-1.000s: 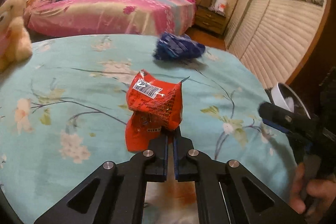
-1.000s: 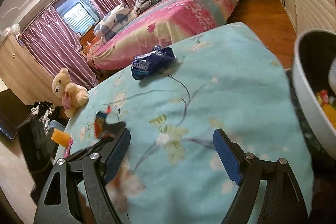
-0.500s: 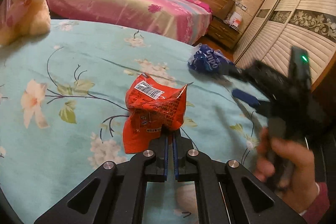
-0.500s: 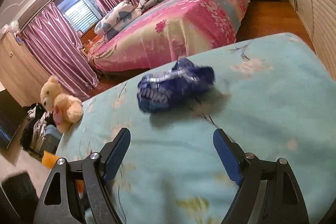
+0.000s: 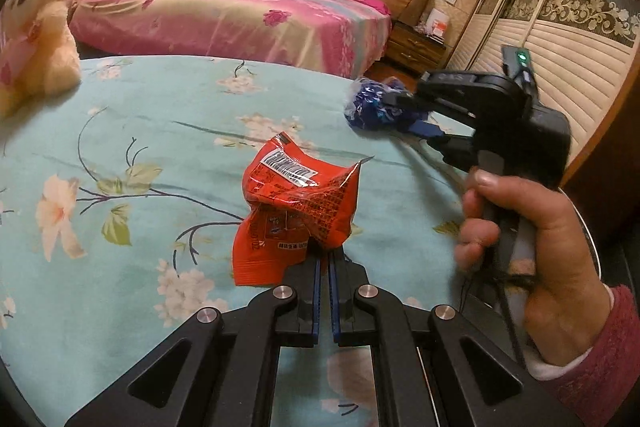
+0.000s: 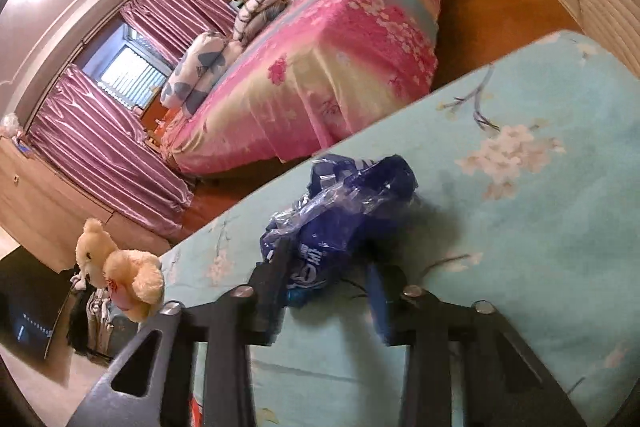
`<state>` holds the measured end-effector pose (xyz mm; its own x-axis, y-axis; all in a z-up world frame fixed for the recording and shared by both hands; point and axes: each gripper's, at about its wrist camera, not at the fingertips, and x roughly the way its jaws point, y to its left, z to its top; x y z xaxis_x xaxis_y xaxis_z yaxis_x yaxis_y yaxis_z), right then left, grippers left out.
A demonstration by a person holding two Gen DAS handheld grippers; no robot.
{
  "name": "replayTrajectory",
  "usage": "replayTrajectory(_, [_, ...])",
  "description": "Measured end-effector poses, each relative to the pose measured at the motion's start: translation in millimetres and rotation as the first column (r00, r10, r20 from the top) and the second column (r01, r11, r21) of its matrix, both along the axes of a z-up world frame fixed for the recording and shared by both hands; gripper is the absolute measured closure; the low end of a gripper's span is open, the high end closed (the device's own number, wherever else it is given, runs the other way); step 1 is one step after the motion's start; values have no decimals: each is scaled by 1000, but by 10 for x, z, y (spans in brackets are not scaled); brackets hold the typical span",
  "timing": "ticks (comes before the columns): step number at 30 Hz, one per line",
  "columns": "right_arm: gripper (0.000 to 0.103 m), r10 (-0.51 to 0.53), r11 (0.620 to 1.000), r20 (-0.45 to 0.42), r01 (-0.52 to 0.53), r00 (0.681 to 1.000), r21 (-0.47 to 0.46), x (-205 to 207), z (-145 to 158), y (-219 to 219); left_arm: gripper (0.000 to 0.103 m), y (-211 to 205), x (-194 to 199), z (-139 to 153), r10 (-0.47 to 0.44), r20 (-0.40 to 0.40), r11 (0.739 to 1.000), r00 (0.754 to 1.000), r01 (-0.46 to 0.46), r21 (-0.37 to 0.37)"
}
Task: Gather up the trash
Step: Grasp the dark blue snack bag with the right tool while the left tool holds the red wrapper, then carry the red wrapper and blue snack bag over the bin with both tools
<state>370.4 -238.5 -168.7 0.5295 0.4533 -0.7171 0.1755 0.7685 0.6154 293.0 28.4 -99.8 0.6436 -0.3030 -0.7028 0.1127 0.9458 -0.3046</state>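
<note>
My left gripper (image 5: 324,259) is shut on a crumpled red snack wrapper (image 5: 298,207) and holds it above the turquoise floral bedspread (image 5: 140,131). A crumpled blue plastic wrapper (image 6: 340,211) lies on the bedspread near its far edge; it also shows in the left wrist view (image 5: 372,107). My right gripper (image 6: 332,263) is open, its fingers on either side of the blue wrapper's near end. In the left wrist view the right gripper (image 5: 408,115) reaches over that wrapper, held by a hand.
A cream teddy bear (image 5: 36,39) sits at the bedspread's far left edge (image 6: 120,267). A pink bed (image 5: 240,15) stands beyond, across a strip of wooden floor (image 6: 480,11). Louvred wardrobe doors (image 5: 560,47) line the right side.
My right gripper has moved forward to the blue wrapper, and its jaws have narrowed around it. My left gripper still holds the red wrapper, shifted slightly.
</note>
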Motion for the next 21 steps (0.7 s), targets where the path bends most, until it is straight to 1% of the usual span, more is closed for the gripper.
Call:
replayTrajectory(3, [81, 20, 1000, 16, -20, 1000, -5, -117, 75, -47, 101, -14, -16, 14, -1, 6, 1000, 1000, 1, 6])
replayTrajectory(5, [82, 38, 999, 23, -38, 999, -1, -225, 136, -86, 101, -17, -23, 17, -2, 10, 1000, 1000, 2, 5])
replayTrajectory(12, [82, 81, 997, 48, -81, 996, 6, -814, 404, -340, 101, -108, -110, 70, -30, 31, 999, 999, 29, 29])
replayTrajectory(15, [82, 93, 996, 62, -92, 994, -17, -1059, 509, -428, 101, -170, -178, 105, -48, 27, 999, 998, 48, -1])
replayTrajectory(18, [82, 97, 994, 83, -93, 992, -52, -1312, 606, -505, 101, -261, -253, 165, -72, 39, 997, 997, 73, -3])
replayTrajectory(21, [82, 90, 995, 101, -84, 991, -60, -1511, 688, -570, 101, -344, -323, 233, -97, 50, 995, 994, 98, -9])
